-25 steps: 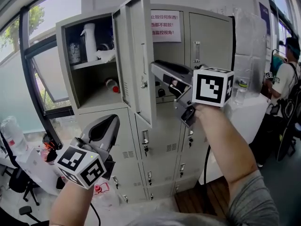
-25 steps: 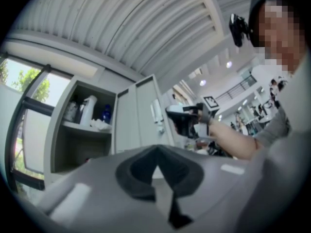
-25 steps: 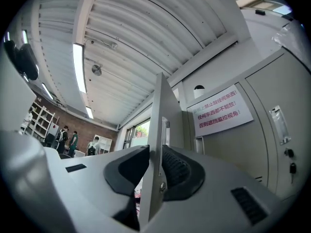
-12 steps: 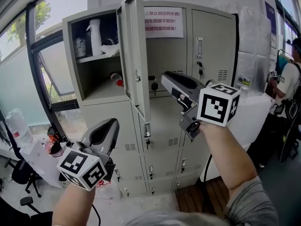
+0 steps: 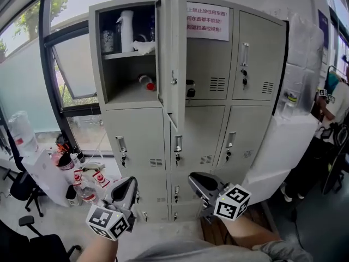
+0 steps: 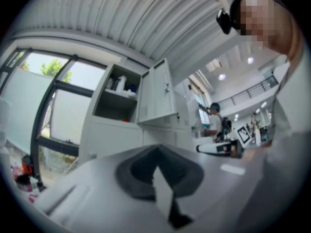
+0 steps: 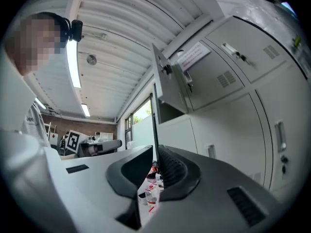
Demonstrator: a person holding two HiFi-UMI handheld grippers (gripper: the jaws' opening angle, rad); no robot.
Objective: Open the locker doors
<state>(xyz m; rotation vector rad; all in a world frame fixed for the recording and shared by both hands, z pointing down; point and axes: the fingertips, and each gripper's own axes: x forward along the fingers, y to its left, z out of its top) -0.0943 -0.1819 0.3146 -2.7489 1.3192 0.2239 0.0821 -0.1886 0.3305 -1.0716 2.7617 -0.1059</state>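
Note:
The grey locker cabinet (image 5: pixel 202 119) stands ahead. Its top-left door (image 5: pixel 173 53) hangs open and shows a spray bottle (image 5: pixel 126 30) on the shelf inside. The other doors are closed; the second row has handles (image 5: pixel 178 143). Both grippers are low, in front of the bottom rows and touching nothing. My left gripper (image 5: pixel 130 182) has its tips together (image 6: pixel 156 149). My right gripper (image 5: pixel 195 178) has just been closing its jaws; a narrow slit remains (image 7: pixel 154 152), with nothing in it. From below, the open door (image 7: pixel 167 84) shows in the right gripper view.
Bottles and cans (image 5: pixel 82 179) are scattered on the floor at the left, below a tall window (image 5: pixel 71 64). A white counter (image 5: pixel 283 141) adjoins the lockers on the right, with a person (image 5: pixel 332 97) behind it. An office chair (image 5: pixel 22 190) is at the far left.
Both grippers have dropped from the upper lockers to the bottom rows. The right gripper has left the open door's edge. The door stays open.

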